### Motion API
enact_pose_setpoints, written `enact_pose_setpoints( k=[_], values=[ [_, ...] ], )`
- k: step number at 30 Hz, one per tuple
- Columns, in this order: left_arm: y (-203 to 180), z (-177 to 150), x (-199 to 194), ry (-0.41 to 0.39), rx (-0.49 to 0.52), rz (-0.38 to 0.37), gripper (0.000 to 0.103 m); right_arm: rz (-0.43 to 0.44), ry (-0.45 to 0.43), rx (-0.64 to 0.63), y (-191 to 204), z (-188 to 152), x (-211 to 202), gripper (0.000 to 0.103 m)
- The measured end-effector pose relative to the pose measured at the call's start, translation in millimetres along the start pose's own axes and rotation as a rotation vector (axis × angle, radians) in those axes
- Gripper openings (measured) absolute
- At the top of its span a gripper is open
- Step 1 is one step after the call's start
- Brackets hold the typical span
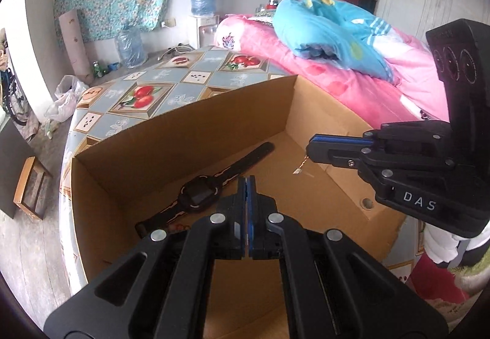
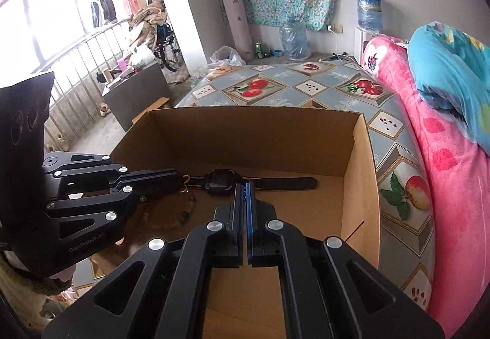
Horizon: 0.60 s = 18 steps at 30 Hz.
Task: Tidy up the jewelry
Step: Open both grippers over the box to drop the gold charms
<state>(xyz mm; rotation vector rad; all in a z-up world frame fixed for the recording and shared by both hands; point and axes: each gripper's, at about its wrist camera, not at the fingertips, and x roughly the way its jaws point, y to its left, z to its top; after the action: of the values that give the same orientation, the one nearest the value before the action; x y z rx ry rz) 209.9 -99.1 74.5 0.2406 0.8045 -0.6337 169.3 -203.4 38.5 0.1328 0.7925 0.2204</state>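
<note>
Black watch (image 1: 199,196) flat in cardboard box (image 1: 183,136)

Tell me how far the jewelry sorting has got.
Done: a black wristwatch lies inside the brown cardboard box, with a brown beaded bracelet beside it. In hand: the right tongs are shut on a thin gold chain piece dangling over the box; the left tongs are shut on small gold hooks. Left: dropping both pieces in. No other loose jewelry shows.

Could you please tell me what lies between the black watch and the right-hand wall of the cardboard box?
In the right wrist view, only bare cardboard floor separates the black watch from the right wall of the cardboard box. Its strap ends short of that wall.
</note>
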Motion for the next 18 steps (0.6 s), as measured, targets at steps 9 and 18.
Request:
enact_pose_setpoints(
  k=[9,18],
  values=[
    [4,1,-1,-0.003,-0.043,0.057,0.04,0.003,0.015,0.078,-11,-6,0,0.009],
    [-5,-10,-36,-0.097,-0.055,0.028,0.045,0.074,-0.06,0.126,-13,-24,-37,0.025]
  ],
)
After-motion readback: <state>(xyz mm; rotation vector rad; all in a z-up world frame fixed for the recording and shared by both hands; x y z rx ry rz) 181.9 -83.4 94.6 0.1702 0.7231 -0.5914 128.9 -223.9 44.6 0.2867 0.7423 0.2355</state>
